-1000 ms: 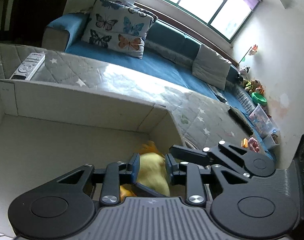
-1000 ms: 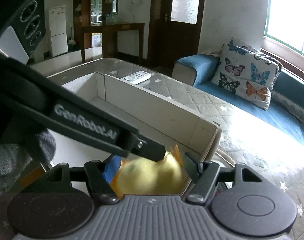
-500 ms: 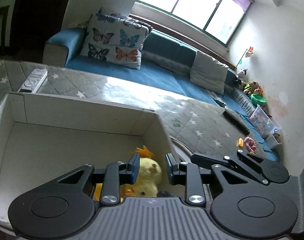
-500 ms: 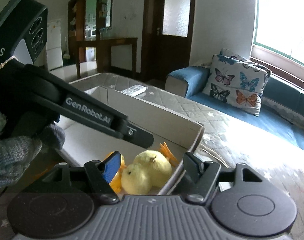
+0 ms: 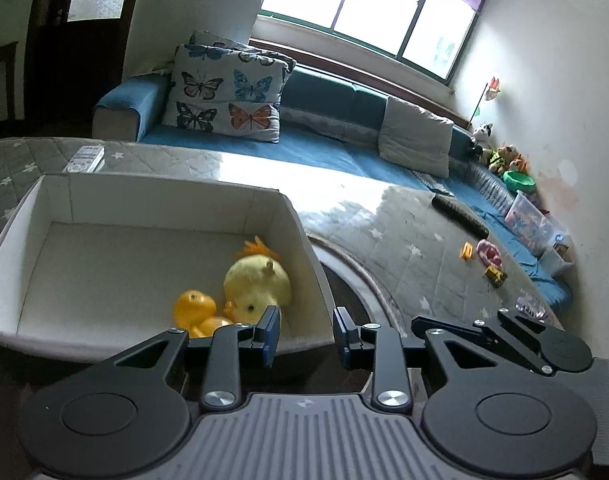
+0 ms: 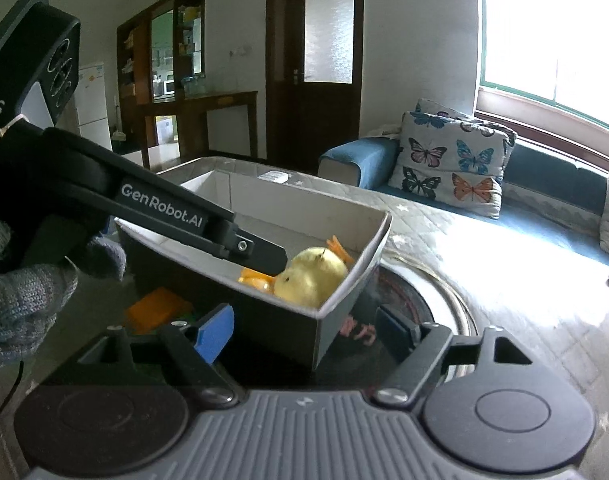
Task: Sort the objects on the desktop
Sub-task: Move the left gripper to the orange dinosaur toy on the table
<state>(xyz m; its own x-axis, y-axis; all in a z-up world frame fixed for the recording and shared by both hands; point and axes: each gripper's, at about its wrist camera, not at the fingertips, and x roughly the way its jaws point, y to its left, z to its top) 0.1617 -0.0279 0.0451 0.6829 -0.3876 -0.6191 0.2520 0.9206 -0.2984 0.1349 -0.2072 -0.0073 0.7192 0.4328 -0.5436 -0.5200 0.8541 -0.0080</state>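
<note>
Plush chick (image 5: 258, 283) dropped into box (image 5: 160, 198) as both grippers pull back.

The left gripper (image 5: 306, 334) and right gripper (image 6: 300, 330), jaws now spread and empty, have withdrawn; the chick lies beside an orange duck (image 5: 194, 308), freeing both for remaining table clutter.

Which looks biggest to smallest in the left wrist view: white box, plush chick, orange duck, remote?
1. White box
2. Plush chick
3. Orange duck
4. Remote, though it lies farther back, so its rank is unsure.
</note>
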